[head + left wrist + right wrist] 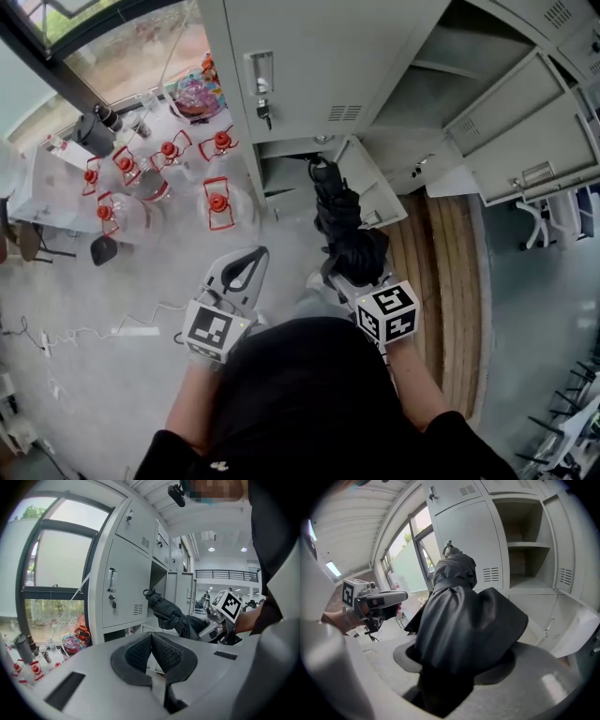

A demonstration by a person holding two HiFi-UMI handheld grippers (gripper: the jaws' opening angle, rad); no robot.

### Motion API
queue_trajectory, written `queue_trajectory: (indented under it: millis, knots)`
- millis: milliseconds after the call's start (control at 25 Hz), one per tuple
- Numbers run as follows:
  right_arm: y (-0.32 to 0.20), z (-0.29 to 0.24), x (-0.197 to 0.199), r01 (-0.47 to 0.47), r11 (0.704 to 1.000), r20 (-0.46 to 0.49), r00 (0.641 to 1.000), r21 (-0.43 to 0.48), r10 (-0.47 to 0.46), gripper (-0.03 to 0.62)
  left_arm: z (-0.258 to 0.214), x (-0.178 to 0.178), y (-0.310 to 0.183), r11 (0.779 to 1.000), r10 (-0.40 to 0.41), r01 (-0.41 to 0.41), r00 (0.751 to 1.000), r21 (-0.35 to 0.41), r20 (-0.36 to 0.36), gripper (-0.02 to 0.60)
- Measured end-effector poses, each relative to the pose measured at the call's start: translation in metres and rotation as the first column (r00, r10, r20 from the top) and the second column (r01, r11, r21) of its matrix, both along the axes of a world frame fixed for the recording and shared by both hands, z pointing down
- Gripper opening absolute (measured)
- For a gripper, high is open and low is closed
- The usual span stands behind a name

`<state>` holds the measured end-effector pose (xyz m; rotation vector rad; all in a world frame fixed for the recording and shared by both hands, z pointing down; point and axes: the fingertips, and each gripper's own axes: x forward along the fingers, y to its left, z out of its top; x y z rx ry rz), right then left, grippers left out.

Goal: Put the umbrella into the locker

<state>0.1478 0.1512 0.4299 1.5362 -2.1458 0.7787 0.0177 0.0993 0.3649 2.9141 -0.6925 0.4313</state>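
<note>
The right gripper (345, 279) is clenched on the near end of a folded black umbrella (337, 211). In the right gripper view, loose black fabric spills over both jaws and hides the pads. The umbrella runs away from the person toward the grey locker (319, 56), tilted slightly down. Its far tip, which carries a small strap loop, sits at the mouth of an open lower compartment (286, 173), just under a closed door with a handle and a key. Whether the tip has crossed the opening cannot be told. That compartment's door (375, 192) stands open just right of the umbrella.

The left gripper (251, 259) hangs to the left of the right one, near it but apart. Its jaws are pressed together at the tips, with nothing between them. It points toward the same locker.

To the right, more locker doors stand open, showing an empty shelf (527, 544). On the far left, glass jars (217, 202) with red clips stand in a group below a window (122, 47). A white power strip (136, 330) lies on the floor at near left. A wooden strip (450, 281) runs along the floor at right.
</note>
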Motion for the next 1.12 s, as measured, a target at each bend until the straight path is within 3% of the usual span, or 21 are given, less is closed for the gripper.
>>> queue_trajectory:
  millis: [120,320,680,1120]
  knots:
    - [-0.012,0.01,0.011,0.065,0.998,0.015,0.998,-0.027,-0.064,0.262,0.0,0.015,-0.011,0.997,-0.069,0.069,0.998,-0.033,0.004,0.012]
    - [-0.024,0.029,0.024,0.157,0.985,0.031,0.987,-0.069,-0.155,0.264,0.008,0.03,-0.026,0.992,-0.122,0.122,0.992,-0.003,0.039,0.012]
    - [-0.044,0.067,0.025,0.248,0.957,0.047,0.969,-0.149,-0.243,0.264,0.014,0.019,-0.037,0.969,-0.243,0.245,0.967,-0.023,0.07,0.012]
    - [-0.069,0.102,-0.001,0.209,0.949,-0.009,0.976,-0.236,-0.217,0.264,0.028,-0.024,-0.052,0.972,-0.222,0.227,0.972,-0.06,0.077,0.012]
